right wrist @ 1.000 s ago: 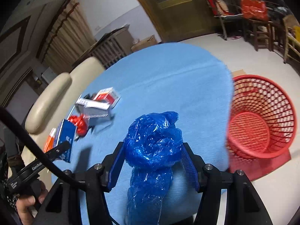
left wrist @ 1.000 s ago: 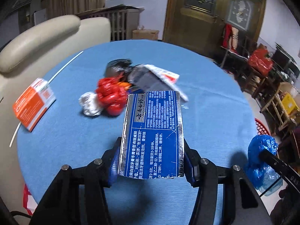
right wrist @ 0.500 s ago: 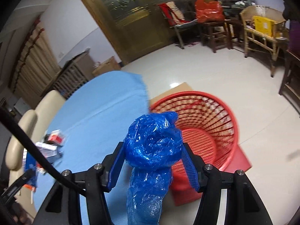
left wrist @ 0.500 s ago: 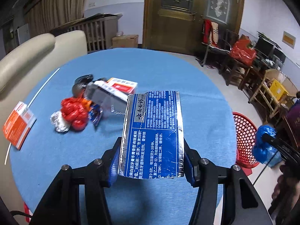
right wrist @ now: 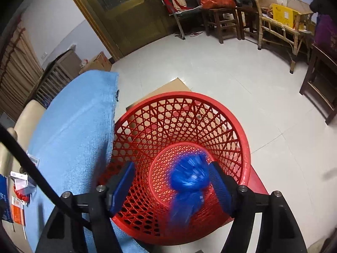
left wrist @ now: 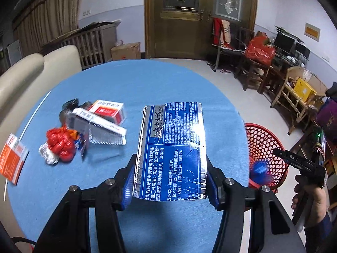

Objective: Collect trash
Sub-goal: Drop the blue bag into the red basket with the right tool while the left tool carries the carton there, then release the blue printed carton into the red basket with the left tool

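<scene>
- Two pieces of trash are in play: a flattened blue box (left wrist: 171,154) and a crumpled blue plastic bag (right wrist: 189,181).
- Flattened blue box: clamped by its side edges between the fingers of the left gripper (left wrist: 170,181); its long axis runs straight away from the camera, the torn end pointing out over the tabletop (left wrist: 134,84).
- Crumpled blue plastic bag: blurred, over the floor of the red basket (right wrist: 245,147), bunched knot uppermost and tail trailing toward the camera. The right gripper (right wrist: 171,186) has just been opening; the bag lies close against one finger (right wrist: 219,184), well apart from the other, not squeezed.
- Tabletop: round, blue cloth. It carries a red-and-white carton (left wrist: 108,110), a silver comb-edged packet (left wrist: 101,130), a red wrapper wad (left wrist: 60,144) and an orange box (left wrist: 11,158).
- Room: pale tiled floor (right wrist: 210,67), wooden door (left wrist: 195,16), cream sofa (left wrist: 27,73); the red basket stands just beside the tabletop's edge.
</scene>
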`<action>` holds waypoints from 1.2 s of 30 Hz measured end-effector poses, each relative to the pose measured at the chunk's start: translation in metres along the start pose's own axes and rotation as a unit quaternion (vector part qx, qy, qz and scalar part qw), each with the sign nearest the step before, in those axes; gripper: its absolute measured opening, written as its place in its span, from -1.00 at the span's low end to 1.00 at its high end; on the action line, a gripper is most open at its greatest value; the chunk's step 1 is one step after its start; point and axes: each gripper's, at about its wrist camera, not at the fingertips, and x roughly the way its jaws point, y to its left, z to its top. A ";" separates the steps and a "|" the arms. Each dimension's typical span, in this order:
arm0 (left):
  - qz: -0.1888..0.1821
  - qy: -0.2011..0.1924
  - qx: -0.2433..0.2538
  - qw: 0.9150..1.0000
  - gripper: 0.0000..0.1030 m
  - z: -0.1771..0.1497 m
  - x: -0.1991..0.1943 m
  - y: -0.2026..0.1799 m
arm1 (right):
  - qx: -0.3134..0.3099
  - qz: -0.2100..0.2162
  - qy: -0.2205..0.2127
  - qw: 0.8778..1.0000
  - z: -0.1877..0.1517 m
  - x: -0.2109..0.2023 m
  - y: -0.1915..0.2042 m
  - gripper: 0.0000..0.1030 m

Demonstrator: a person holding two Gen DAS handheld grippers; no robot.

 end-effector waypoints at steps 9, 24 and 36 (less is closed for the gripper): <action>-0.055 0.008 0.056 0.997 0.14 0.017 0.018 -0.064 | 0.038 0.022 -0.036 0.998 -0.004 -0.039 -0.020 0.49; -0.152 0.061 0.133 0.978 0.18 0.031 0.063 -0.180 | 0.119 0.036 -0.098 0.987 0.005 -0.100 -0.074 0.49; -0.138 0.072 0.105 0.982 0.52 0.049 0.075 -0.162 | 0.133 0.030 -0.090 0.987 -0.003 -0.105 -0.081 0.49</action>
